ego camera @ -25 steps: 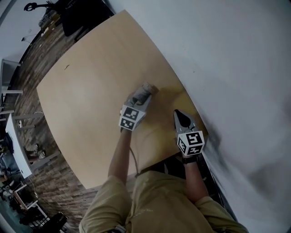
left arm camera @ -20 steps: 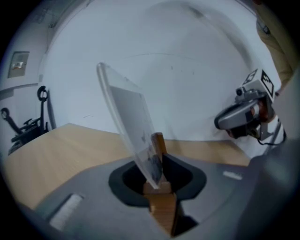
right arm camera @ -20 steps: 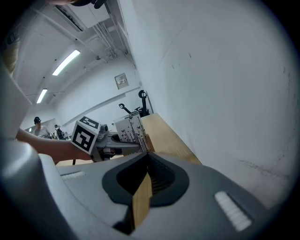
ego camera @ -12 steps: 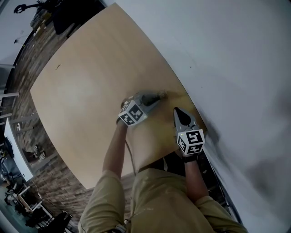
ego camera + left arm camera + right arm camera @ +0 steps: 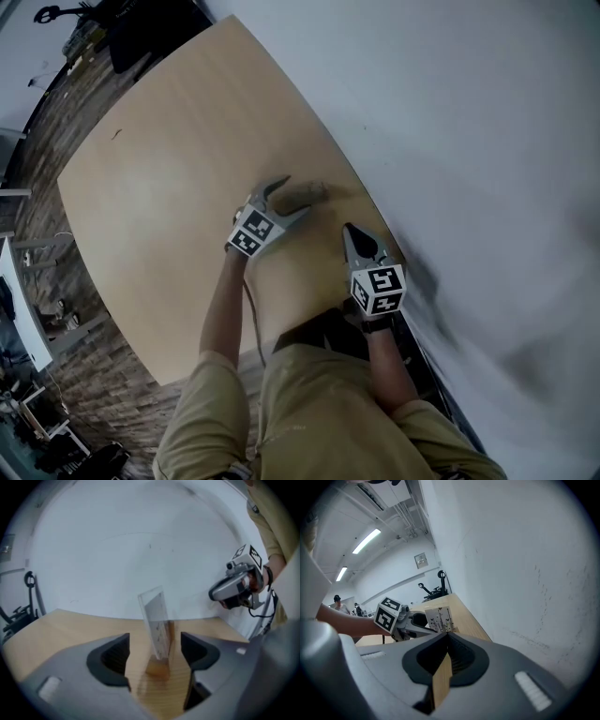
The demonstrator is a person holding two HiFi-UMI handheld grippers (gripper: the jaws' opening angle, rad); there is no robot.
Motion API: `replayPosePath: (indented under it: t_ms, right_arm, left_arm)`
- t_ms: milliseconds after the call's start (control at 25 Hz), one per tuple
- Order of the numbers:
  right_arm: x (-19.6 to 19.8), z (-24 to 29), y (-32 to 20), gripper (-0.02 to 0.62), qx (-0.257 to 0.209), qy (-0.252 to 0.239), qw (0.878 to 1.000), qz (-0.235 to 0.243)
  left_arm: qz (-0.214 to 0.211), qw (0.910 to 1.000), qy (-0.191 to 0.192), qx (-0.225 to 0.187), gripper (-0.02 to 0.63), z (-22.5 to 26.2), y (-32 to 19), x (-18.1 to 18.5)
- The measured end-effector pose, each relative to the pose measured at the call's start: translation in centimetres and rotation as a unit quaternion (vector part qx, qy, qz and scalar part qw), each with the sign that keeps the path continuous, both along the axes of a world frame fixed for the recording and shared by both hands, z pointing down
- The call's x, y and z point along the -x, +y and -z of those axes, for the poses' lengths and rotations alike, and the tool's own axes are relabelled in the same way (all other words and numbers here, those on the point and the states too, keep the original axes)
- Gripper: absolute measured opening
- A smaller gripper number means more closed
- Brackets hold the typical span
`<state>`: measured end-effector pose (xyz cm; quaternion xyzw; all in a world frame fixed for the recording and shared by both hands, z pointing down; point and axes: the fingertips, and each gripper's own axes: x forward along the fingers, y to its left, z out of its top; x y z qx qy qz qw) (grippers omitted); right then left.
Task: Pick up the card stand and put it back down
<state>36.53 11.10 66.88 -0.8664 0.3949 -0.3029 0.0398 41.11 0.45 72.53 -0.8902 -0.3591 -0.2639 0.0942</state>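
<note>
The card stand (image 5: 309, 194), a clear upright sheet in a small wooden base, stands on the light wooden table (image 5: 169, 178) close to the wall. In the left gripper view the card stand (image 5: 157, 625) rises between the two dark pads with a gap on each side. My left gripper (image 5: 292, 199) is open around it; its jaws have just been opening. My right gripper (image 5: 349, 231) is shut and empty, a little nearer me by the table's wall edge. From the right gripper view I see the card stand (image 5: 439, 618) and the left gripper (image 5: 415, 623) ahead.
A white wall (image 5: 469, 141) runs along the table's right edge, just past the stand. The table's near edge (image 5: 216, 361) lies by my body. Beyond the far corner are a brick-patterned floor (image 5: 56, 122) and dark equipment (image 5: 141, 37).
The left gripper's jaws went from closed on the card stand to spread apart. The stand now rests on the table. Both grippers shifted slightly left in the head view.
</note>
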Motion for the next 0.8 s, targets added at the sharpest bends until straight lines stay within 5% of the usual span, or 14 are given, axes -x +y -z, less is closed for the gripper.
replayPosePath:
  t_ms: [240, 600, 800]
  right_arm:
    - [3.8, 4.3, 1.0, 0.005, -0.016, 0.034, 0.999, 0.028]
    - [9.4, 13.3, 2.6, 0.005, -0.056, 0.128, 0.989, 0.058]
    - [11.7, 18.5, 4.3, 0.005, -0.069, 0.184, 0.978, 0.067]
  left_arm:
    - [0.104, 0.9945, 0.007, 0.01, 0.362, 5.6, -0.8, 5.7]
    - [0.247, 0.9573, 0.139, 0.059, 0.163, 17.5, 2.4, 14.8]
    - [0.264, 0.9411, 0.196, 0.077, 0.098, 22.7, 6.7, 18.1]
